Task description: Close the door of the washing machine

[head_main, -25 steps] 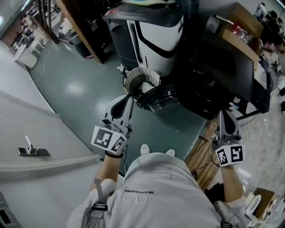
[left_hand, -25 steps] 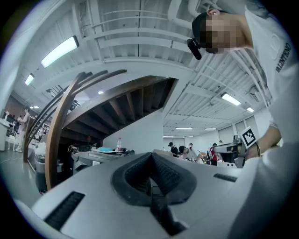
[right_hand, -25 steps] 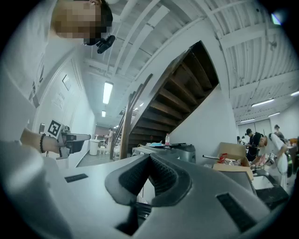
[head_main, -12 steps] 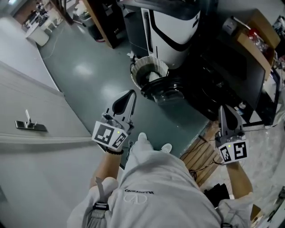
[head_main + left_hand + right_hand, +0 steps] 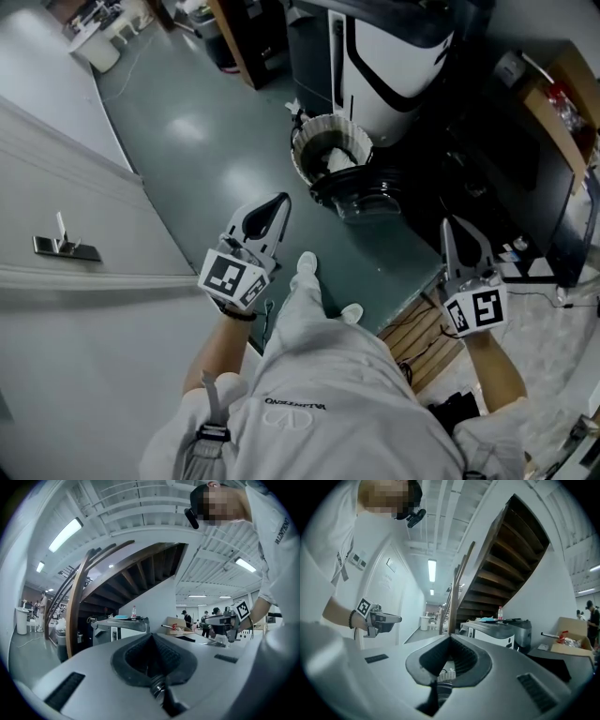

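Room: grey-green polished floor [image 5: 187, 131], a white wall panel with a small metal handle [image 5: 64, 248] at the left of the head view, wooden stairs showing in both gripper views.
Machine: dark-bodied washing machine [image 5: 436, 173] at the upper right of the head view. Its outline is hard to separate from the black-and-white unit behind it.
Door: round black-rimmed glass door [image 5: 364, 194], swung out from the dark front and not seated, so still open. The hinge side cannot be made out.
Neighbour: white pleated round basket [image 5: 328, 142], just beside the door on its left, with something pale inside.
Left tongs: grey left tongs [image 5: 275, 208], pressed together with nothing between them. They are held level over the floor, near the door but apart from it.
Right tongs: grey right tongs [image 5: 451, 236], likewise pressed together and empty, to the right of the door and apart from it.
Person: stands between the two tongs in white trousers and white shoes [image 5: 306, 263], facing the machine.
Step in hand: the approach, by my reading. Neither pair of tongs touches the door.
Next move calls for: one closed tip set on the door's outer face near its free edge, then a steady push toward the opening until it latches.
Caution: the basket sits close to the door's swing, so the left tongs need to stay clear of it.
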